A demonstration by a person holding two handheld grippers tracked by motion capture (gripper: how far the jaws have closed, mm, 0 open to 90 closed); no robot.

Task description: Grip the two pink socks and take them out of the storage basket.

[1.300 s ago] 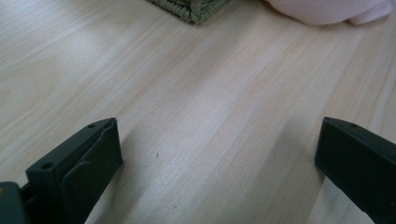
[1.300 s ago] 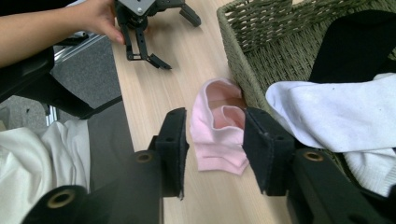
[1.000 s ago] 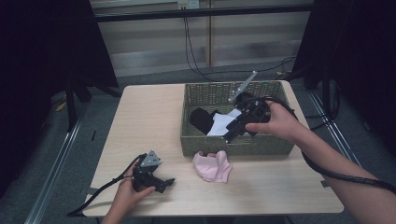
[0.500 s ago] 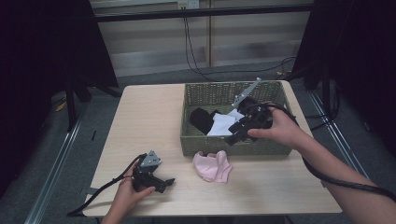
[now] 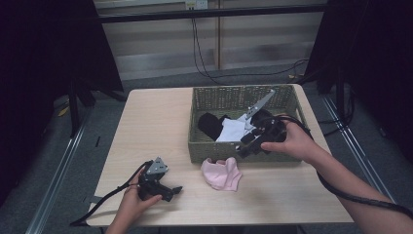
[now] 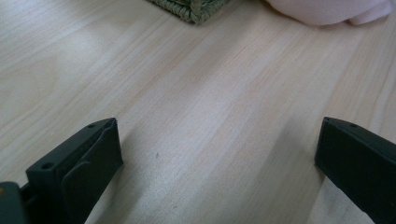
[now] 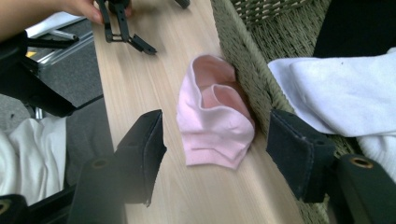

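Note:
A pink sock [image 5: 221, 173] lies on the wooden table [image 5: 156, 126], against the front wall of a woven green basket [image 5: 243, 92]. A white sock [image 5: 234, 130] and a black sock [image 5: 209, 124] lie inside the basket. My right gripper [image 5: 245, 146] hangs over the basket's front wall. Its jaws have just been opening and hold nothing. In the right gripper view the pink sock [image 7: 215, 114] lies on the table beyond the open right gripper [image 7: 215, 140]. My left gripper [image 5: 173, 191] rests open on the table at the front left, with bare wood between its jaws [image 6: 218, 123].
The basket wall [image 7: 252, 60] runs beside the pink sock, with the white sock [image 7: 345, 98] just behind it. The table's front edge is near the left hand. A cable trails from each gripper. Grey floor and metal rails surround the table.
The right gripper has sunk and drifted toward the basket's front wall, and its jaws stand wider apart. The left gripper has stayed put.

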